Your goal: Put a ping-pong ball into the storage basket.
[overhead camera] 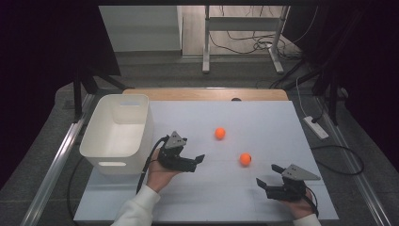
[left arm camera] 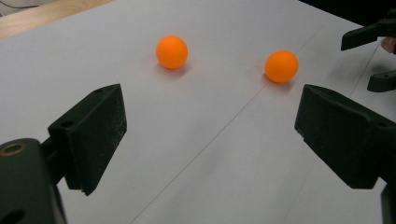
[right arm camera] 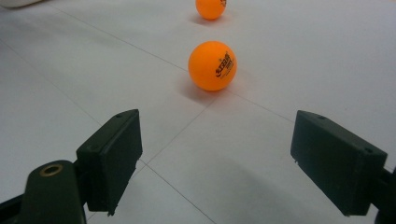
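Note:
Two orange balls lie on the white table sheet [overhead camera: 268, 117]: a far ball [overhead camera: 220, 133] and a near ball [overhead camera: 245, 159]. My left gripper [overhead camera: 195, 162] sits left of them, open and empty, with its jaws pointing right. From the left gripper view [left arm camera: 210, 135], the far ball [left arm camera: 172, 52] and the near ball [left arm camera: 281, 66] lie ahead, apart from the jaws. My right gripper [overhead camera: 267, 174] rests near the front right, open and empty. In the right gripper view [right arm camera: 215, 158], the near ball [right arm camera: 212, 65] with black print lies just ahead, and the far ball [right arm camera: 210, 8] lies beyond it.
A white plastic bin [overhead camera: 117, 134] stands at the table's left, close behind the left hand. A wooden strip [overhead camera: 207, 94] runs along the back edge. On the floor to the right lie a power strip [overhead camera: 316, 127] and cables. The right gripper's jaws [left arm camera: 373, 56] show at the left gripper view's upper right.

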`<action>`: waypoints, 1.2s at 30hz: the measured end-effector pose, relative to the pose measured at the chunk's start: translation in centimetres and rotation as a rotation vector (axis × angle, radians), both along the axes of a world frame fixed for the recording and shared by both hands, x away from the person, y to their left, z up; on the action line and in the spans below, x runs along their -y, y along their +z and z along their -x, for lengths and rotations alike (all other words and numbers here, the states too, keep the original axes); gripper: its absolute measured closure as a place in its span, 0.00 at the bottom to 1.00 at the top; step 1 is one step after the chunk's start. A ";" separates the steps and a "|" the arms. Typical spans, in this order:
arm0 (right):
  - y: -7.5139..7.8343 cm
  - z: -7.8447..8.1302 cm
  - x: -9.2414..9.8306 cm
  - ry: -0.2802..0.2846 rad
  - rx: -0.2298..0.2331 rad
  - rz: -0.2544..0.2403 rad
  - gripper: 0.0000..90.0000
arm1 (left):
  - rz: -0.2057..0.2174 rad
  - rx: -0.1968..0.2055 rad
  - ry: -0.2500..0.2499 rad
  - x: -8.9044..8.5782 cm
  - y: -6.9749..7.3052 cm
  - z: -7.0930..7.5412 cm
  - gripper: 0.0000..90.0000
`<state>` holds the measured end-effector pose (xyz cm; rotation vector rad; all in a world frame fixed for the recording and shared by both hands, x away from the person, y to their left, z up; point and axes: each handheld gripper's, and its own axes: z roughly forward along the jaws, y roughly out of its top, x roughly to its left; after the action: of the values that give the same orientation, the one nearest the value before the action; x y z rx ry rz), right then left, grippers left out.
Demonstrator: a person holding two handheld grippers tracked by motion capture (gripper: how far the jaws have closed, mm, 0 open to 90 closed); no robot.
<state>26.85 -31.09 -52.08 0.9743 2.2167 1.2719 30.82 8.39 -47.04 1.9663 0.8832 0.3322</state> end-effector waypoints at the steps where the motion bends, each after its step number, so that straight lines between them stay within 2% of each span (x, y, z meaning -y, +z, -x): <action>1: 0.0 0.0 0.0 0.000 0.000 0.000 0.19 | -0.001 -0.002 0.001 0.1 0.0 -0.2 0.11; 13: 0.0 0.0 0.1 -0.001 0.000 -0.002 0.19 | -0.030 -0.011 -0.003 1.0 0.0 -1.4 0.11; 17: 0.0 0.0 0.1 -0.001 0.000 -0.001 0.19 | -0.023 -0.017 0.001 1.3 -0.1 -1.8 0.11; 28: 0.0 0.0 0.1 -0.006 0.002 -0.001 0.19 | -0.058 -0.029 -0.007 2.1 -0.3 -2.8 0.11; 36: 0.0 -0.1 0.1 -0.008 0.006 0.000 0.19 | -0.062 -0.029 -0.015 3.2 -0.3 -3.3 0.11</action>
<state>26.94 -31.18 -52.03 0.9778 2.2063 1.2690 34.15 5.24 -47.37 2.0382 0.8858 0.3263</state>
